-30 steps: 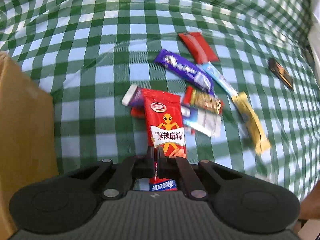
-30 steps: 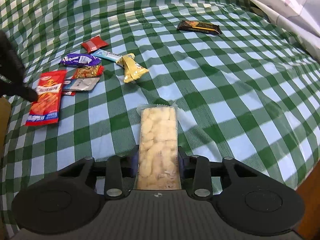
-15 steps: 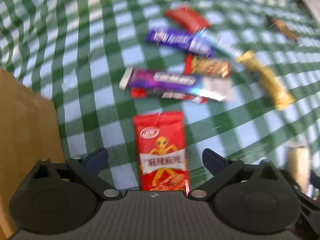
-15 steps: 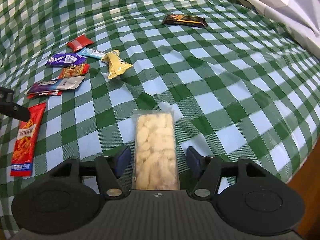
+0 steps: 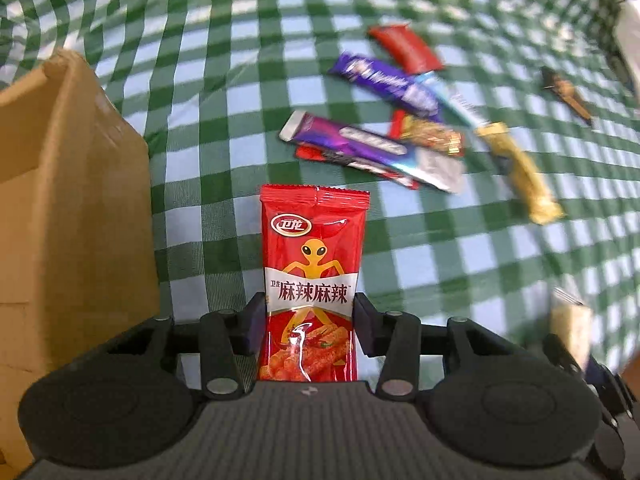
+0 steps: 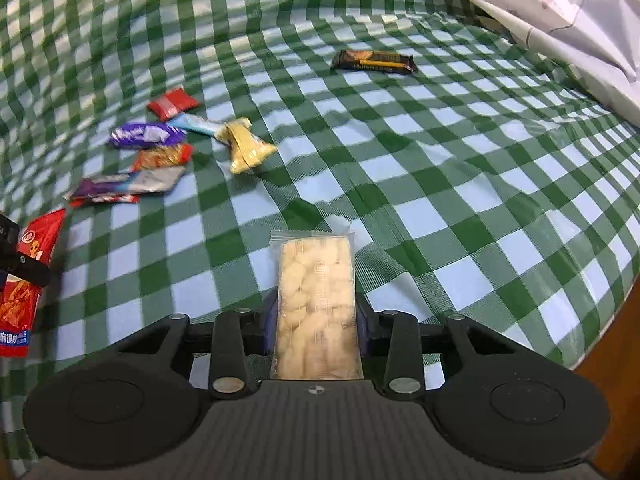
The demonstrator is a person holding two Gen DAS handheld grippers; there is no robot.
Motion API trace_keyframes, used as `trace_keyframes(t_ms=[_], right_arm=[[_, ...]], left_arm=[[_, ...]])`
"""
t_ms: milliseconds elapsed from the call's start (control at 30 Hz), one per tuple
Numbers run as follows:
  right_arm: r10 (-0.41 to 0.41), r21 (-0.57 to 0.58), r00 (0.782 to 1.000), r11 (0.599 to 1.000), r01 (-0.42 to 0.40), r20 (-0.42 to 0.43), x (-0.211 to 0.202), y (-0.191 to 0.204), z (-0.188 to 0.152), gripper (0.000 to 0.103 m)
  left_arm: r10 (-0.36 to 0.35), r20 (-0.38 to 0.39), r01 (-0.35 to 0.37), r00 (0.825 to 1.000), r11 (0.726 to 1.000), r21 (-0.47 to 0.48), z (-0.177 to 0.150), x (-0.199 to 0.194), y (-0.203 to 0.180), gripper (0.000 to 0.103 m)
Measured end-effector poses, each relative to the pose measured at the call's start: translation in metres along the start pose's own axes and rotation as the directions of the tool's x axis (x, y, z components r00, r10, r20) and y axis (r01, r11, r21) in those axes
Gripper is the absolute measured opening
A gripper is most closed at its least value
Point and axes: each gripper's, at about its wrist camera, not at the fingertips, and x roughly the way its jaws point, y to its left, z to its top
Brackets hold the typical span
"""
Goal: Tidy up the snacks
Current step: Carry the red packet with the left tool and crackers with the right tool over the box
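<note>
1. The left claw is closing about halfway, its two fingers pressing the sides of a red snack packet that is standing lengthwise between them.
2. A cardboard box is standing just left of the red snack packet, on the green checked cloth covering the desk.
3. The right claw is closing on a clear packet of pale puffed snacks, its fingers squeezing both long edges.
4. Beyond the red snack packet, a pile of loose snacks is lying on the cloth: purple, red, blue and yellow wrappers touching or overlapping.
5. A dark bar is lying well apart from that pile, on its far right.
</note>
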Motion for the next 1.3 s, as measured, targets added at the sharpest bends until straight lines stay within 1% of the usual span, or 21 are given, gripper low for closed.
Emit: trace_keyframes(t_ms=[133, 233, 333, 400, 467, 533, 600, 733, 800, 867, 933, 1000, 1100, 1300], right_arm=[[0.036, -0.004, 0.999, 0.999, -0.036, 0.031, -0.037, 0.010, 0.001, 0.038], [0.090, -0.025, 0.994, 0.996, -0.089, 0.055, -0.072, 0.027, -0.002, 0.038], [0.168, -0.084, 0.982, 0.983, -0.161, 0.083, -0.114, 0.051, -0.010, 0.038], [0.228, -0.135, 0.970, 0.967, -0.215, 0.088, -0.143, 0.071, -0.021, 0.038], [0.283, -0.182, 0.956, 0.947, -0.265, 0.081, -0.166, 0.091, -0.032, 0.038], [0.336, -0.226, 0.939, 0.922, -0.314, 0.068, -0.188, 0.111, -0.044, 0.038], [0.386, -0.277, 0.921, 0.892, -0.358, 0.053, -0.212, 0.132, -0.059, 0.038], [0.452, -0.349, 0.892, 0.840, -0.415, 0.027, -0.252, 0.165, -0.083, 0.038], [0.465, -0.381, 0.885, 0.821, -0.426, 0.012, -0.266, 0.178, -0.094, 0.038], [0.468, -0.408, 0.884, 0.807, -0.428, -0.001, -0.278, 0.188, -0.105, 0.038], [0.464, -0.435, 0.886, 0.796, -0.421, -0.009, -0.287, 0.195, -0.114, 0.038], [0.457, -0.459, 0.889, 0.789, -0.409, -0.008, -0.296, 0.201, -0.121, 0.038], [0.448, -0.485, 0.894, 0.785, -0.385, 0.016, -0.309, 0.204, -0.128, 0.038], [0.442, -0.521, 0.896, 0.775, -0.356, 0.045, -0.328, 0.209, -0.139, 0.038]], left_arm=[[-0.009, 0.033, 0.008, 0.999, 0.999, 0.044, -0.023, -0.044, -0.002, 0.050], [-0.035, 0.064, 0.029, 0.997, 0.996, 0.079, -0.050, -0.079, 0.002, 0.050], [-0.059, 0.100, 0.049, 0.993, 0.994, 0.098, -0.089, -0.118, 0.020, 0.050], [-0.058, 0.117, 0.047, 0.991, 0.995, 0.090, -0.116, -0.140, 0.040, 0.050], [-0.036, 0.142, 0.027, 0.989, 0.997, 0.068, -0.143, -0.156, 0.064, 0.050], [0.005, 0.161, -0.012, 0.987, 0.999, 0.045, -0.171, -0.170, 0.089, 0.050], [0.046, 0.167, -0.049, 0.985, 0.999, 0.014, -0.195, -0.177, 0.113, 0.050], [0.116, 0.166, -0.108, 0.979, 0.993, -0.052, -0.246, -0.187, 0.160, 0.050], [0.140, 0.166, -0.127, 0.976, 0.988, -0.088, -0.263, -0.188, 0.177, 0.050], [0.123, 0.166, -0.101, 0.978, 0.986, -0.135, -0.277, -0.191, 0.193, 0.050], [0.101, 0.179, -0.071, 0.979, 0.984, -0.164, -0.285, -0.194, 0.201, 0.050], [0.086, 0.205, -0.051, 0.975, 0.984, -0.170, -0.293, -0.201, 0.204, 0.050], [0.068, 0.243, -0.027, 0.968, 0.985, -0.169, -0.302, -0.210, 0.206, 0.050], [0.049, 0.271, 0.003, 0.961, 0.982, -0.187, -0.313, -0.218, 0.213, 0.050]])
